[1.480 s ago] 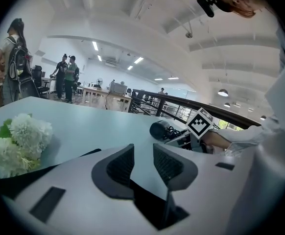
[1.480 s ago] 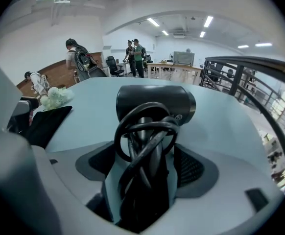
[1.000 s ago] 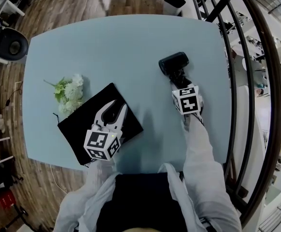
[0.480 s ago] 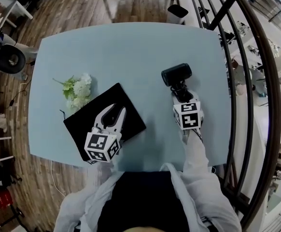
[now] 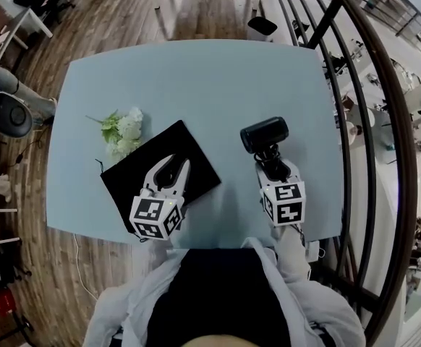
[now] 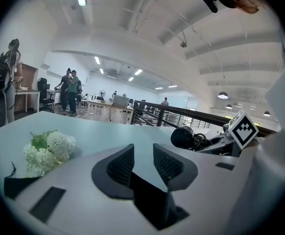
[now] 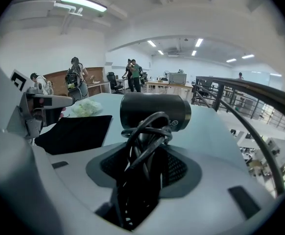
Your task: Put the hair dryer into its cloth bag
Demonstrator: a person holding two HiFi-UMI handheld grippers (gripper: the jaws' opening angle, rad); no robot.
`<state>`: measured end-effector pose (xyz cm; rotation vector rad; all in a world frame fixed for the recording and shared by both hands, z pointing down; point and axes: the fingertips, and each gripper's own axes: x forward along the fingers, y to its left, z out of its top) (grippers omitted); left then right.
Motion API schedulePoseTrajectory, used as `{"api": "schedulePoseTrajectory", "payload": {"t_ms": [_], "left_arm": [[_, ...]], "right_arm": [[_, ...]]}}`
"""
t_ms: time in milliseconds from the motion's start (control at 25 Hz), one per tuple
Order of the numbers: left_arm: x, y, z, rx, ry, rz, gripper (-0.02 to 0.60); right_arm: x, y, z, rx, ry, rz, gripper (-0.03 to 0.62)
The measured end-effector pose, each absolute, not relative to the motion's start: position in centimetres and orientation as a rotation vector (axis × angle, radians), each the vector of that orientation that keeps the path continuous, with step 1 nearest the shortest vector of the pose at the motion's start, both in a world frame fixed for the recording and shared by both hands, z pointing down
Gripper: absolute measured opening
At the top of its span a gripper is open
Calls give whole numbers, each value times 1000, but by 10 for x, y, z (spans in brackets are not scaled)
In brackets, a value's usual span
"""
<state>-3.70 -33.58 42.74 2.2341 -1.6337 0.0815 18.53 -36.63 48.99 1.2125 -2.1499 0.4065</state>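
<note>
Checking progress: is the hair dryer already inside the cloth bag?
No: the right gripper holds the hair dryer, apart from the cloth bag lying on the table.

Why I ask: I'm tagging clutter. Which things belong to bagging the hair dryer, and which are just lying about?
Job:
- hair dryer, gripped by the right gripper
- black cloth bag
- left gripper, jaws open and empty

Lying about:
- white flower bunch beside the bag

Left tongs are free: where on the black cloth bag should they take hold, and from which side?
Probably the rim of the cloth bag at its drawstring corner, beside the flowers. It lies flat, so only an edge can be pinched: bring the open left tongs in low from the person's left, one jaw under the cloth.
</note>
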Motion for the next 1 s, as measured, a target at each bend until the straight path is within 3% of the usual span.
{"api": "schedulePoseTrajectory", "payload": {"t_ms": [1000], "left_arm": [[-48, -275, 421, 2204, -1699, 91, 129]], "right_arm": [[182, -286, 502, 1187, -2188, 488, 198]]}}
